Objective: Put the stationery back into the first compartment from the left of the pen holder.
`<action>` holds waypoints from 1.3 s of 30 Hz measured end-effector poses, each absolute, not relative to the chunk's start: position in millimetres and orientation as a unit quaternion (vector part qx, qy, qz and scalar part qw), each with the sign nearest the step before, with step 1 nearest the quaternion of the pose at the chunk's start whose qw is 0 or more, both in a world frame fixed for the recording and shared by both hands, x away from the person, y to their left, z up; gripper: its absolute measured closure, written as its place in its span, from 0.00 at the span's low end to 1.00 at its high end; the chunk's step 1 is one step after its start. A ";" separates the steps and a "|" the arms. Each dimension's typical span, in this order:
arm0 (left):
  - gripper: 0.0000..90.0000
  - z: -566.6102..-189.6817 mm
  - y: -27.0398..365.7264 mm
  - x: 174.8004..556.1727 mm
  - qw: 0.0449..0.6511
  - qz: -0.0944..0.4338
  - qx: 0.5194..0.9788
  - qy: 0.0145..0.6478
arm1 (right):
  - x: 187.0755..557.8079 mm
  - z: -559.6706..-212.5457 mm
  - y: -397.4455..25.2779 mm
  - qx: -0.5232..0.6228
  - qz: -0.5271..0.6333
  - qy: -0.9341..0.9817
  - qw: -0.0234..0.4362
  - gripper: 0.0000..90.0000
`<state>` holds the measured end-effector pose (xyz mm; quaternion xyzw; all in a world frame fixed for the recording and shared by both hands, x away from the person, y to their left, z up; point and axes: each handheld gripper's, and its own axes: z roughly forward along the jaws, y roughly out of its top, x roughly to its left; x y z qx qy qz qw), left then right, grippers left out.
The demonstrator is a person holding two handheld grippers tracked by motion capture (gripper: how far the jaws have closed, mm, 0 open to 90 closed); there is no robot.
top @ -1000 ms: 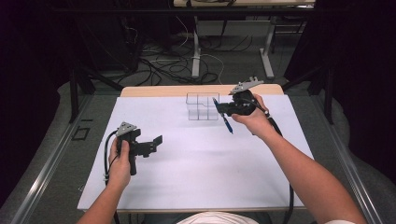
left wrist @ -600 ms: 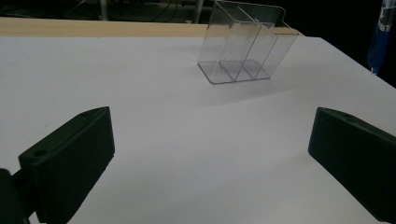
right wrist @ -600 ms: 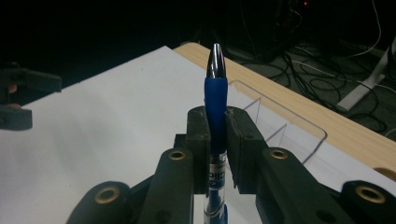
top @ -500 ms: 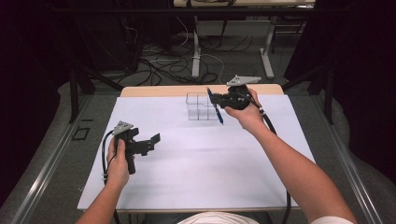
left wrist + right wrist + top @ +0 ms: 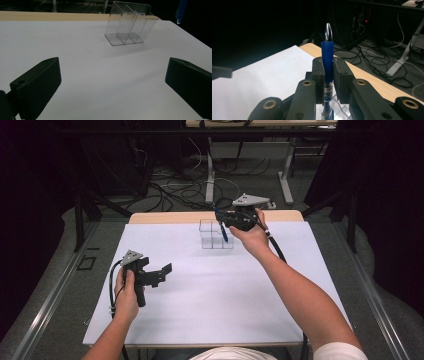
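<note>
A: Since a second ago the right gripper [image 5: 223, 219] has carried the blue pen [image 5: 224, 233] leftward, from beside the clear organiser [image 5: 216, 234] to right over it. Left gripper [image 5: 162, 272] shifted only slightly, low on the near left of the desk [image 5: 210, 290].

B: Jaw state?

A: Right jaws clenched on the pen barrel; in the right gripper view the pen [image 5: 327, 60] stands pinched between the two pads, its clear tapered end above them. Left jaws released, wide apart, nothing between them; seen in the left gripper view, bare white sheet between.

B: Step in hand?

A: Judged: placing the pen into the organiser. Pen hangs slanted, lower end at or just inside the top of one of the right-hand cells; cannot tell which, or whether it touches a wall.

B: Next move calls for?

A: Likely: straighten the pen toward vertical, centre it over one cell, lower, then release. Divider walls are thin; a slanted pen may catch an edge or nudge the light organiser.

B: Materials?

A: Organiser [image 5: 130, 23]: clear rigid plastic, flat-walled, several narrow compartments, glossy. Pen: blue grip, transparent barrel with print. Desk top covered in matt white sheet, pale wood strip at the far edge. Jaws black, ribbed pads
</note>
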<state>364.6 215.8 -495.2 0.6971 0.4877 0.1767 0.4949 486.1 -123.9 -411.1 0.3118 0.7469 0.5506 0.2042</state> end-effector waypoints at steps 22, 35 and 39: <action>0.00 -493.3 222.4 357.9 0.501 0.186 0.691 0.487 | 523.2 -401.6 -82.3 0.319 0.561 0.723 0.245 0.89; 0.00 -491.6 226.6 358.6 0.504 0.190 0.683 0.493 | 540.0 -412.2 -70.1 0.343 0.554 0.715 0.255 0.89; 0.00 -491.6 228.3 359.1 0.507 0.190 0.678 0.497 | 542.6 -416.2 -65.4 0.351 0.553 0.712 0.254 0.89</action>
